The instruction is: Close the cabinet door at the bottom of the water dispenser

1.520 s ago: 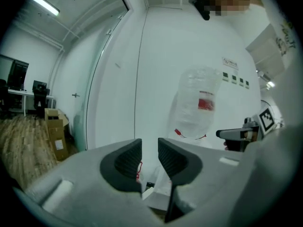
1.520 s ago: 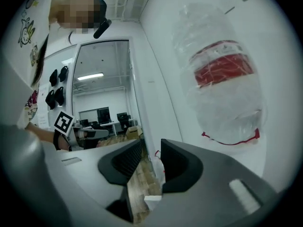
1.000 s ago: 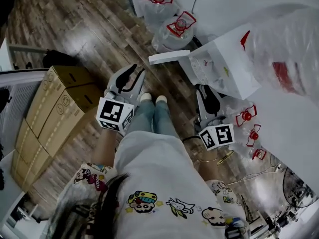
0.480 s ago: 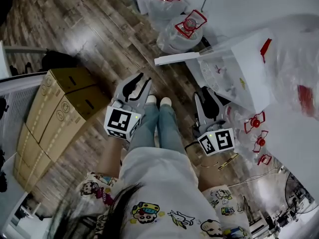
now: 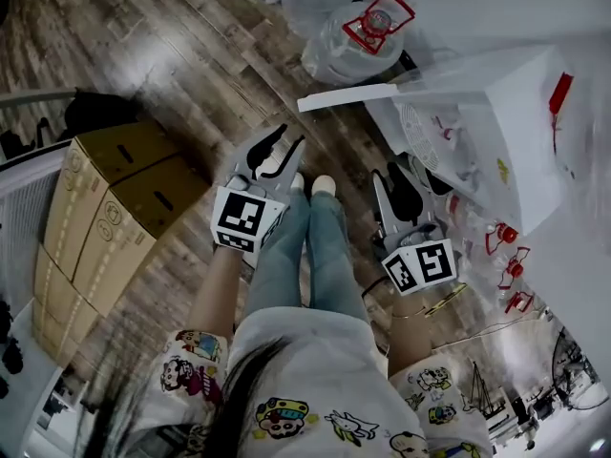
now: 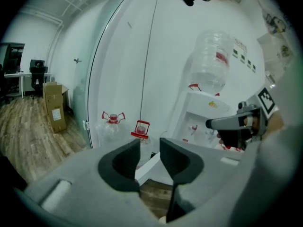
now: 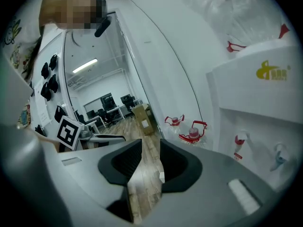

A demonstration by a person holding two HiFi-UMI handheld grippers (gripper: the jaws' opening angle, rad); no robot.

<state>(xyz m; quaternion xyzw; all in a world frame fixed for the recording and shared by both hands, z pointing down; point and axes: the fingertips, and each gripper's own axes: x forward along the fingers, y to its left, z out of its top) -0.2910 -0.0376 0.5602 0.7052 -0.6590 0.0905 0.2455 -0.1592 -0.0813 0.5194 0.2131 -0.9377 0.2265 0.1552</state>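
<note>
The white water dispenser stands at the right, with a clear bottle on top of it. Its bottom cabinet door hangs open, a white slab that juts left over the floor. My left gripper hovers just short of the door's free end; its jaws are opening and hold nothing. In the left gripper view the door shows through the gap between the left gripper's jaws. My right gripper is beside the dispenser's base, its jaws a little apart and empty. The right gripper view looks past that gripper along the dispenser's front.
Several clear water jugs with red handles stand behind the door, and more jugs lie right of the dispenser. Stacked cardboard boxes sit at the left. The person's legs and shoes are between the grippers on the wood floor.
Both grippers have sunk toward the floor and come closer to the open door. The left gripper's jaws have spread a little.
</note>
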